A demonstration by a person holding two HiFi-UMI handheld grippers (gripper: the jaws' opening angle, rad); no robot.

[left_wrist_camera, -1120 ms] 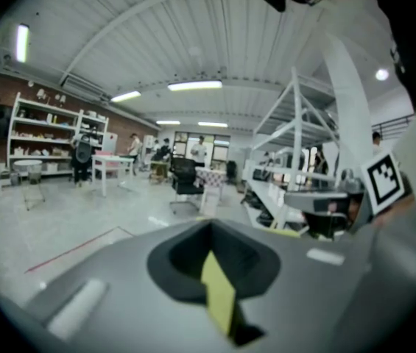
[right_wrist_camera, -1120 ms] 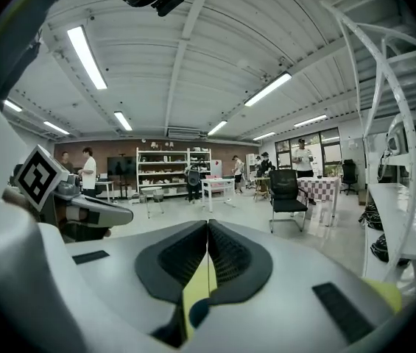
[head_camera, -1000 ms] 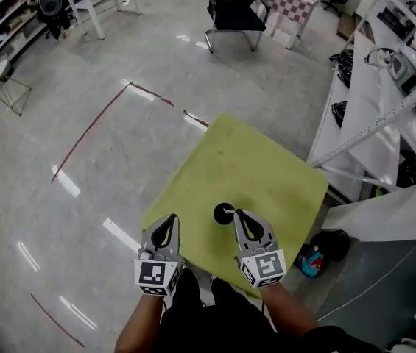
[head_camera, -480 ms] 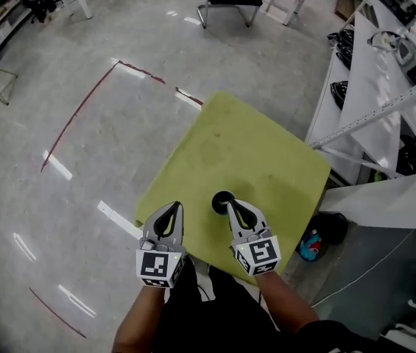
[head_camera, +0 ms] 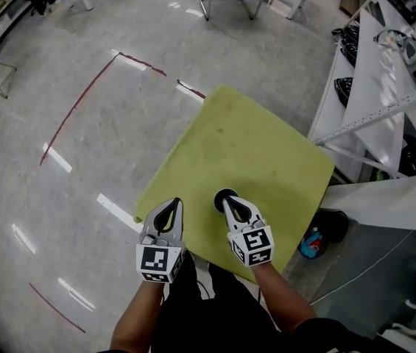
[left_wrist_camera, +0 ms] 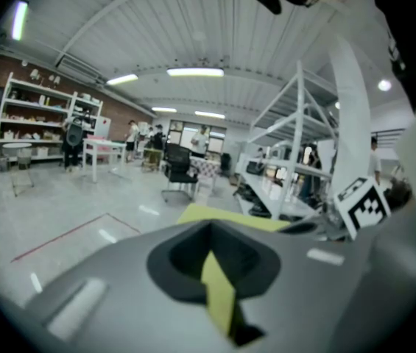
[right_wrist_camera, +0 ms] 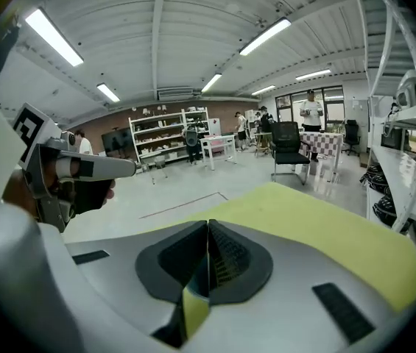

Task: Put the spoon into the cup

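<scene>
Cup [head_camera: 224,195] near table [head_camera: 266,138] edge, open floor [head_camera: 82,168] beyond

Yellow-green table [head_camera: 266,145] beside white shelving [head_camera: 369,79] (right side).

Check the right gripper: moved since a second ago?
Yes. In head view the right gripper has closed in leftward on the black cup; its tip now overlaps it.

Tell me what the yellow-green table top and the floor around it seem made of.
Table top: matte yellow-green, faintly mottled, no glare; perhaps cloth or painted board, unclear which. Floor: smooth grey, likely polished concrete or epoxy, since it mirrors ceiling lights as bright streaks.
</scene>
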